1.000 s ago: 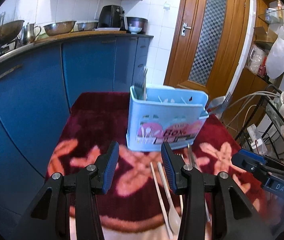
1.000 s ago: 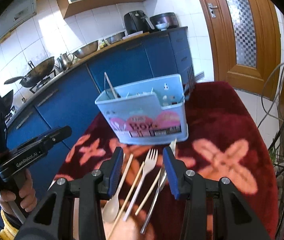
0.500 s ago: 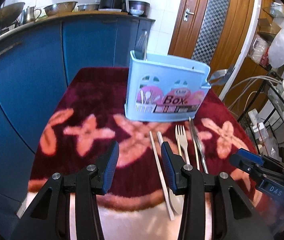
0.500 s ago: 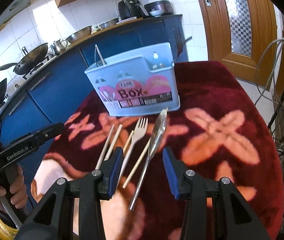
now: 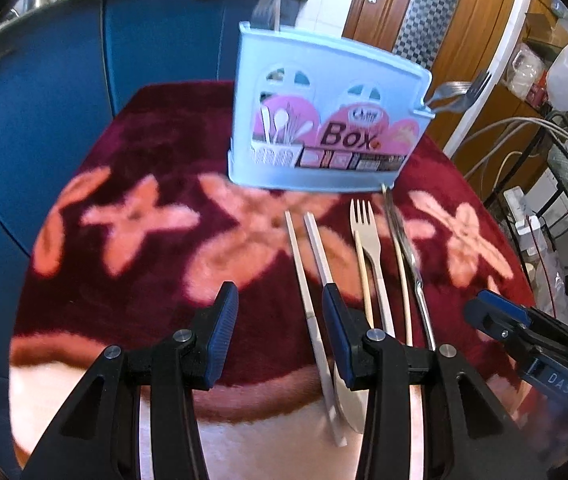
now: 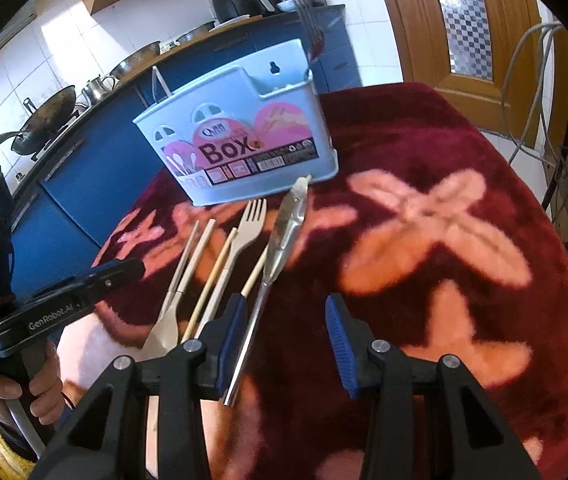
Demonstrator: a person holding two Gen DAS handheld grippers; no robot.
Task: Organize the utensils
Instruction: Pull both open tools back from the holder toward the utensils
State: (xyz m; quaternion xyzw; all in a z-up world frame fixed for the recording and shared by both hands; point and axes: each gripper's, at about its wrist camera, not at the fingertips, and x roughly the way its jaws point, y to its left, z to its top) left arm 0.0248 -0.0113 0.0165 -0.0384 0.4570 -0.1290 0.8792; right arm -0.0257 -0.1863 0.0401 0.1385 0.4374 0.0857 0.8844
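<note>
Blue kitchen cabinets [image 5: 44, 92] back a maroon flowered table cover [image 5: 144, 168]. Left wrist view: the pale-blue utensil box [image 5: 324, 120] stands at the far edge; the left gripper [image 5: 280, 320] hangs parted and empty beside chopsticks [image 5: 300, 264].

Right wrist view: the right gripper [image 6: 284, 336] gapes empty near the fork [image 6: 244, 236] and the metal tongs [image 6: 288, 232], their arms pressed together.

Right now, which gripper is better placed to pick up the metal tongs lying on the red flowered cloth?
Right. The right gripper is open, with the metal tongs' handle just inside its left finger. The left gripper hangs over the white chopsticks.
</note>
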